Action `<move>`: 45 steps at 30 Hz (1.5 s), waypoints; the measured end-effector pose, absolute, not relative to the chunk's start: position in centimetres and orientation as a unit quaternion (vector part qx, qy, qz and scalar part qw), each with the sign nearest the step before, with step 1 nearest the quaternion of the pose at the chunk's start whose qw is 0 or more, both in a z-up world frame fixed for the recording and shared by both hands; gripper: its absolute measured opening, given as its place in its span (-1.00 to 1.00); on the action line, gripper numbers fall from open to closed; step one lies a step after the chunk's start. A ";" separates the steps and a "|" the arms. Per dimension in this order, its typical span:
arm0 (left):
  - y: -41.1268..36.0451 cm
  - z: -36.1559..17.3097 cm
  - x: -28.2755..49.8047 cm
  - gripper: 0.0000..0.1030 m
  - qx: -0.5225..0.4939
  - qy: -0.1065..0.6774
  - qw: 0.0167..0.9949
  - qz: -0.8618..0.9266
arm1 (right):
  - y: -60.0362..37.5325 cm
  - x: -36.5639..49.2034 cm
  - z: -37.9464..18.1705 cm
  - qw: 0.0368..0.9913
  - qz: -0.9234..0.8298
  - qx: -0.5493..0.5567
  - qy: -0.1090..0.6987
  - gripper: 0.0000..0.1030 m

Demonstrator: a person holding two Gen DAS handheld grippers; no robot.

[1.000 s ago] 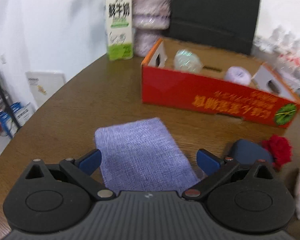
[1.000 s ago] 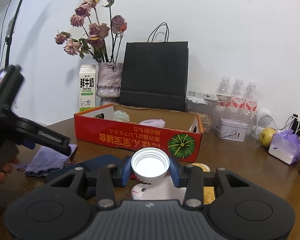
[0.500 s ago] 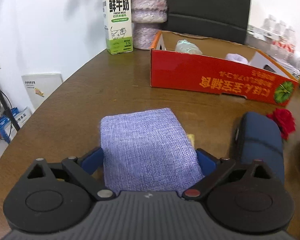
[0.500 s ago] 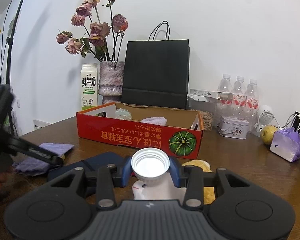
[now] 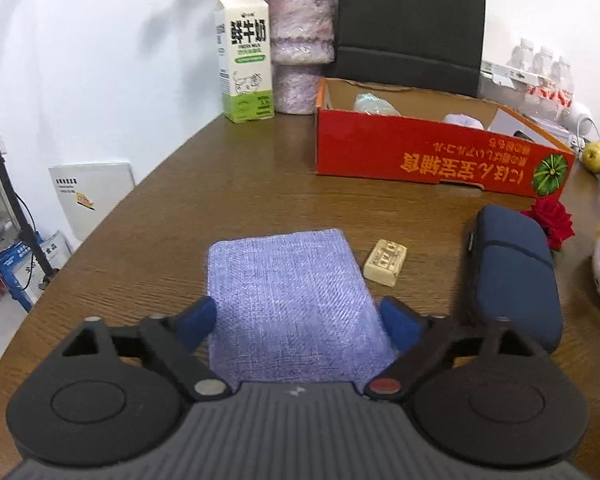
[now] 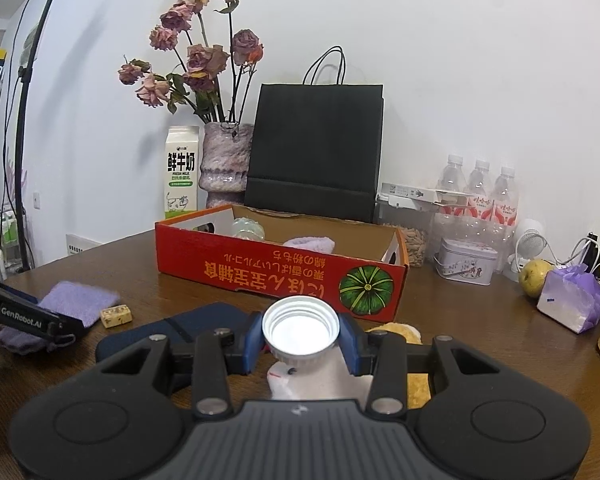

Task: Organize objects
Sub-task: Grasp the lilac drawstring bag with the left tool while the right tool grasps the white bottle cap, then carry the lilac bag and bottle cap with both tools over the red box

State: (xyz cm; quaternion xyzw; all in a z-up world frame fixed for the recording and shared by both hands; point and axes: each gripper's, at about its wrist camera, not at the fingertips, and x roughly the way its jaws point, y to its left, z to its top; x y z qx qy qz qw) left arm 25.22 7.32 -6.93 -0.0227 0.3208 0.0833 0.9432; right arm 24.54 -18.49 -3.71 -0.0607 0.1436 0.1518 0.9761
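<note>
A folded purple cloth (image 5: 292, 300) lies on the brown table between the open fingers of my left gripper (image 5: 298, 320); the blue pads sit at its two sides, contact unclear. It also shows in the right wrist view (image 6: 74, 304). My right gripper (image 6: 300, 336) is shut on a white bottle cap (image 6: 300, 326), held above a white plush toy (image 6: 320, 380). The red cardboard box (image 5: 420, 152) stands beyond, holding a clear plastic item (image 5: 374, 104) and a pale purple item (image 5: 462, 120).
A small tan block (image 5: 385, 262), a dark blue case (image 5: 512, 272) and a red rose (image 5: 552, 220) lie right of the cloth. A milk carton (image 5: 246, 60), vase (image 5: 300, 48) and black bag (image 5: 410, 24) stand behind the box. Water bottles (image 6: 476, 196), tin (image 6: 466, 262), apple (image 6: 534, 274).
My left gripper has moved down and forward over the purple cloth, so the cloth now lies between its fingers. The tan block has come into view. My right gripper keeps holding the cap.
</note>
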 end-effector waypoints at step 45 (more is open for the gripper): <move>0.1 -0.8 23.4 -0.67 0.009 0.217 0.976 0.014 | -17.1 23.1 -1.5 0.978 0.166 -0.036 0.118 -0.24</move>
